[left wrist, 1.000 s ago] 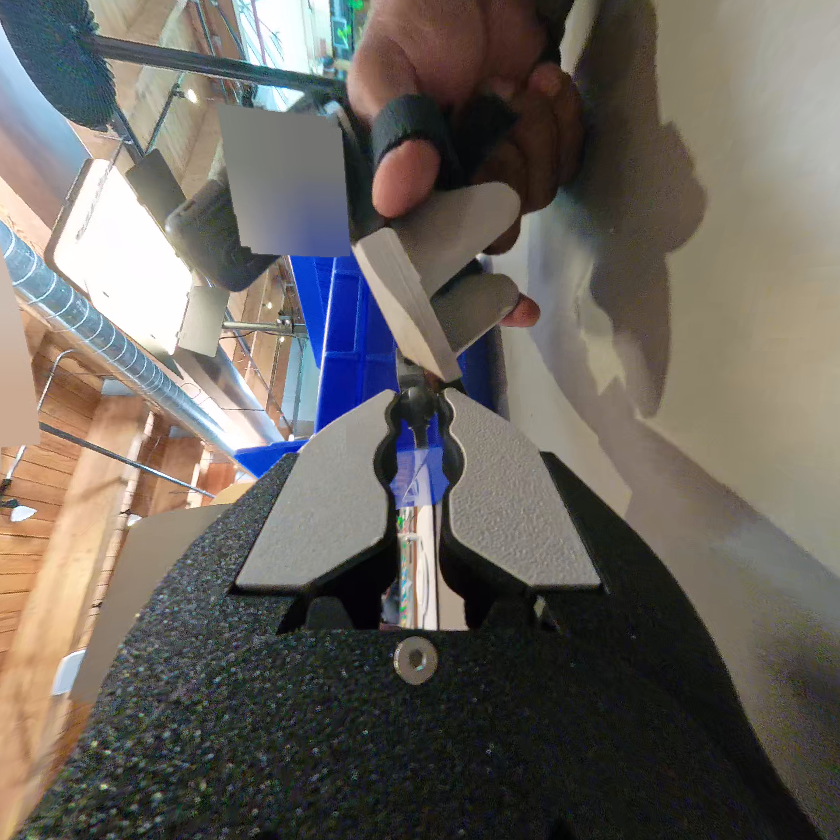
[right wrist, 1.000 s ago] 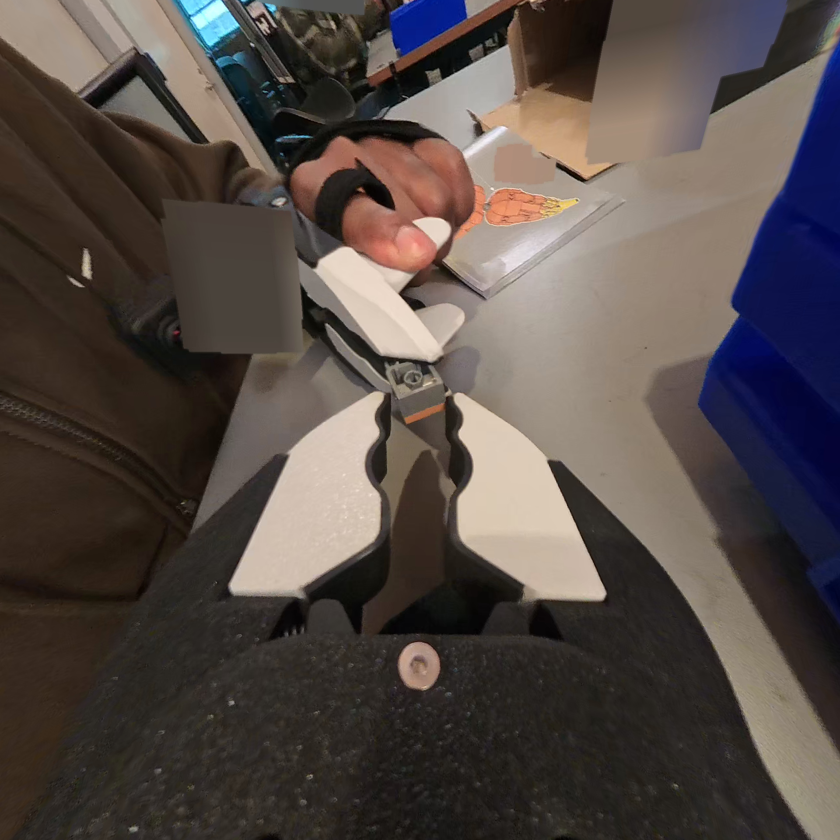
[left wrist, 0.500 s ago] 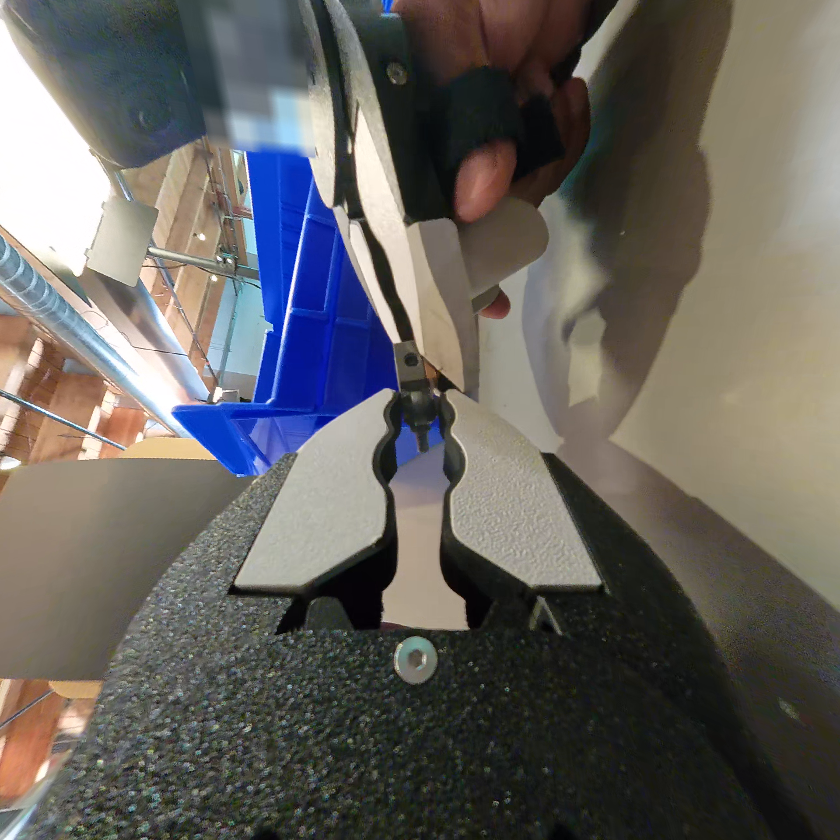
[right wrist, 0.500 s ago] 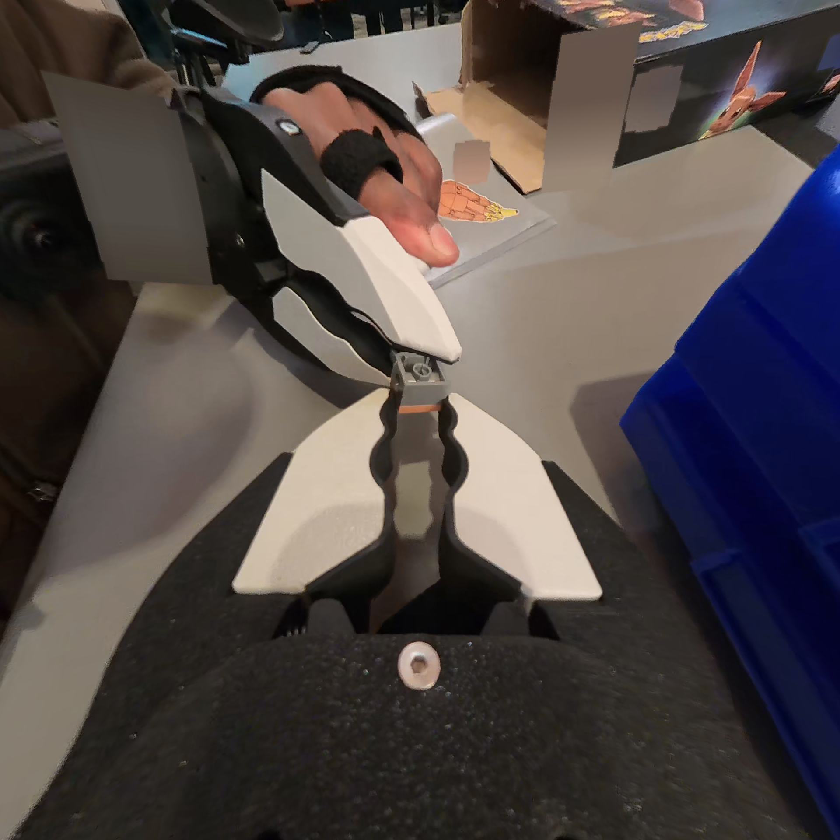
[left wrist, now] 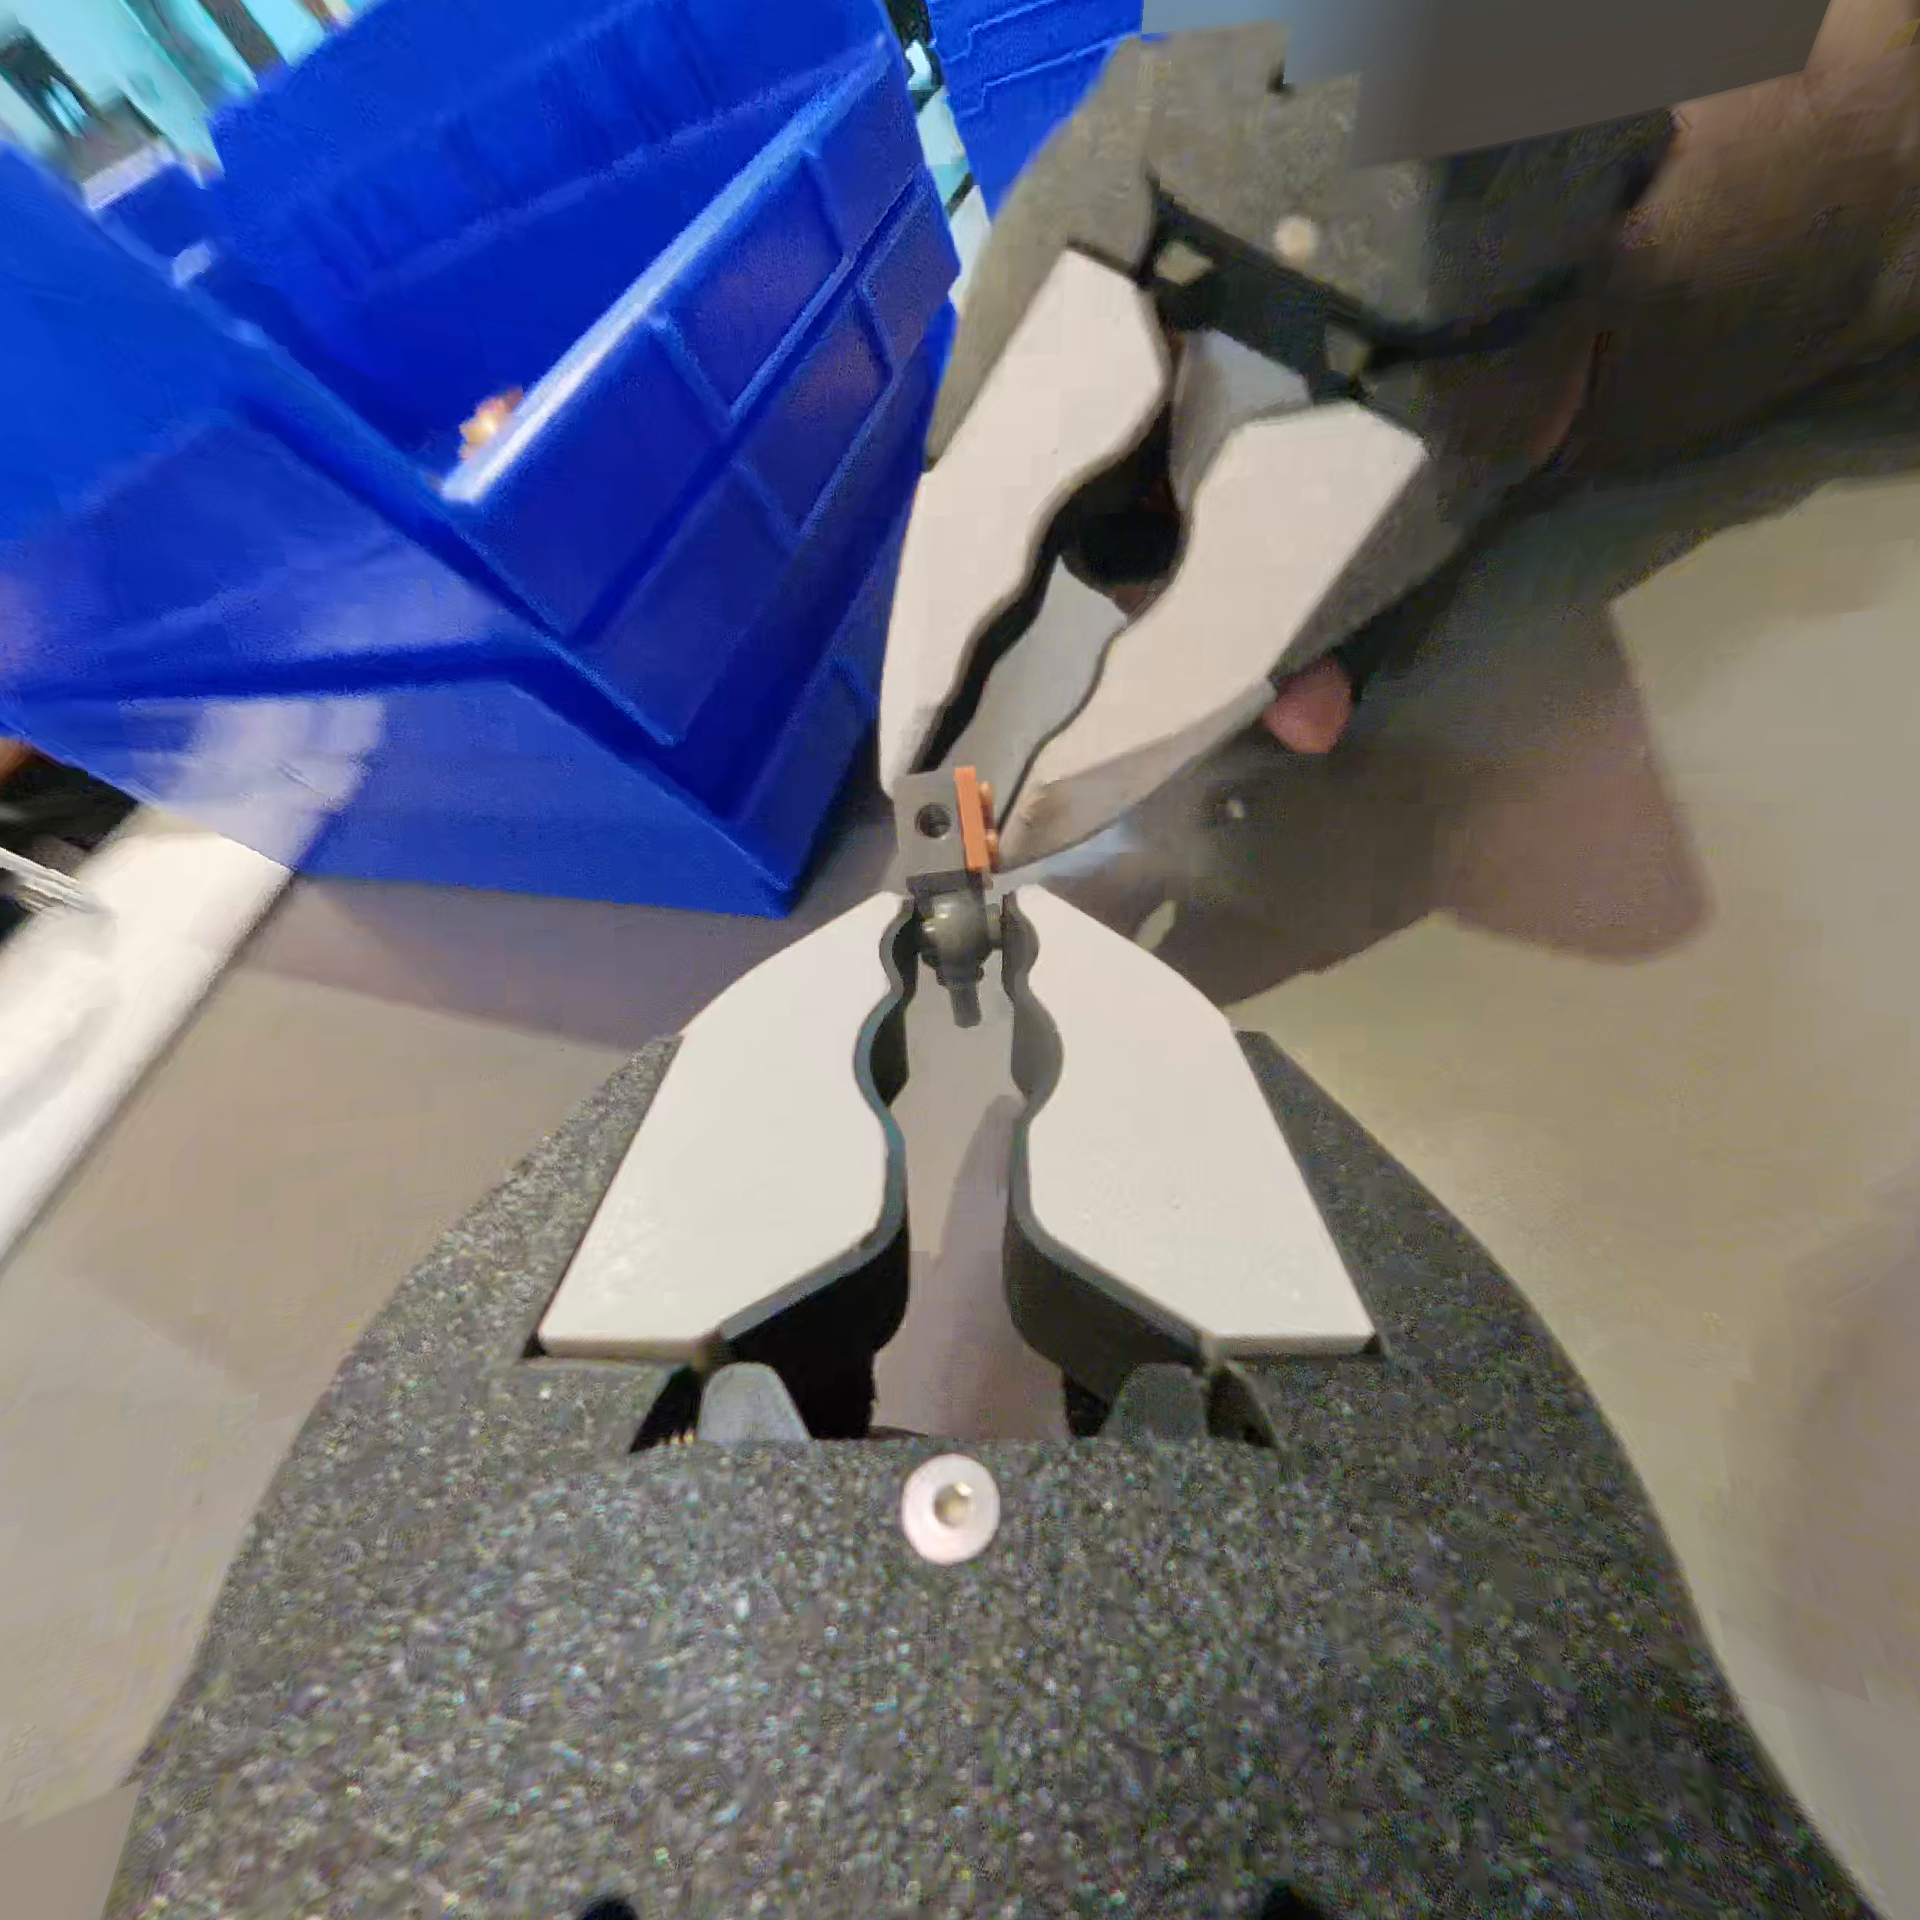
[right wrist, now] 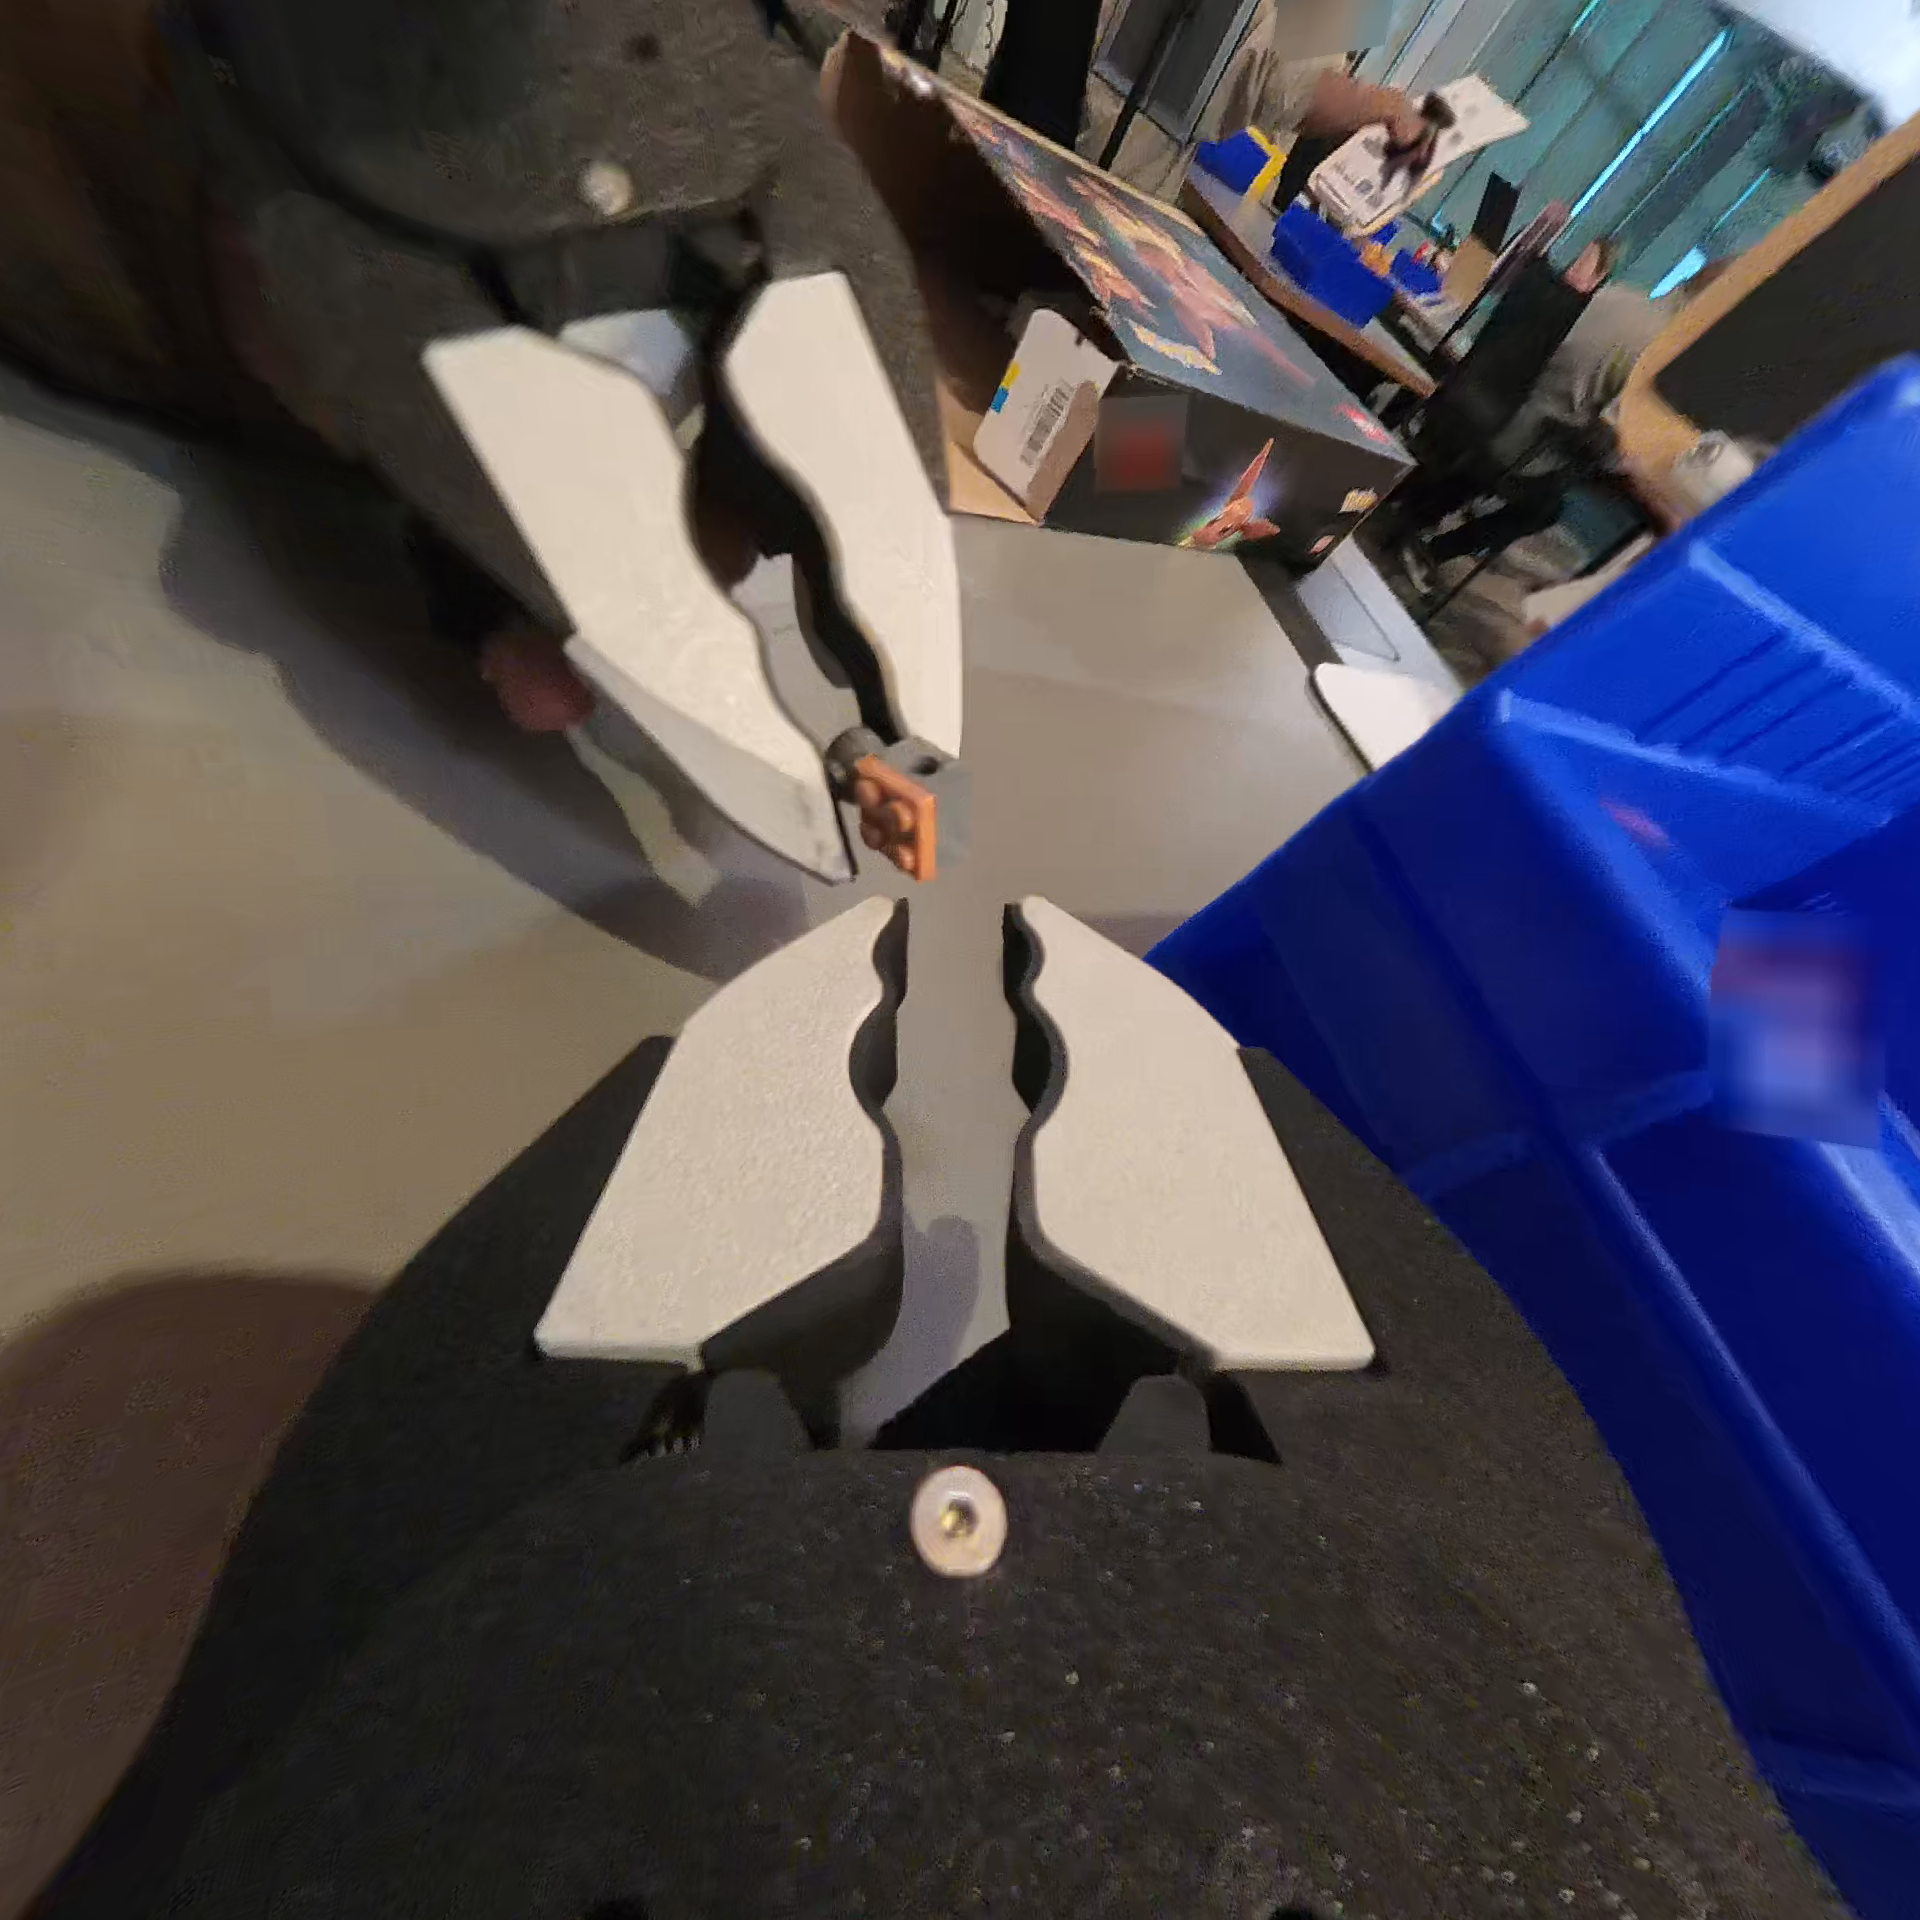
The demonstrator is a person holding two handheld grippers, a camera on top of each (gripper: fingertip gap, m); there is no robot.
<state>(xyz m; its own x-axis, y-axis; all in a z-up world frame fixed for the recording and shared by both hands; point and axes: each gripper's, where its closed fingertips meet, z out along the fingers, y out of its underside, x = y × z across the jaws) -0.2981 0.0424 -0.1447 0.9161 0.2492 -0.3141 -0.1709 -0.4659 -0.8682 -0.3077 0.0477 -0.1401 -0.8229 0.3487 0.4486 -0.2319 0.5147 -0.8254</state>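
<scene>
In the left wrist view, the left claw is clamped on the dark ball stud of a small grey brick piece with an orange plate, while the right claw meets it from above, beside blue bins on the grey counter. In the right wrist view, the right claw stands apart, holding nothing, the piece just beyond its tips in the left claw, clear of the counter.

Each tool — pale grey wavy-edged fingers, speckled black body, silver screw.
</scene>
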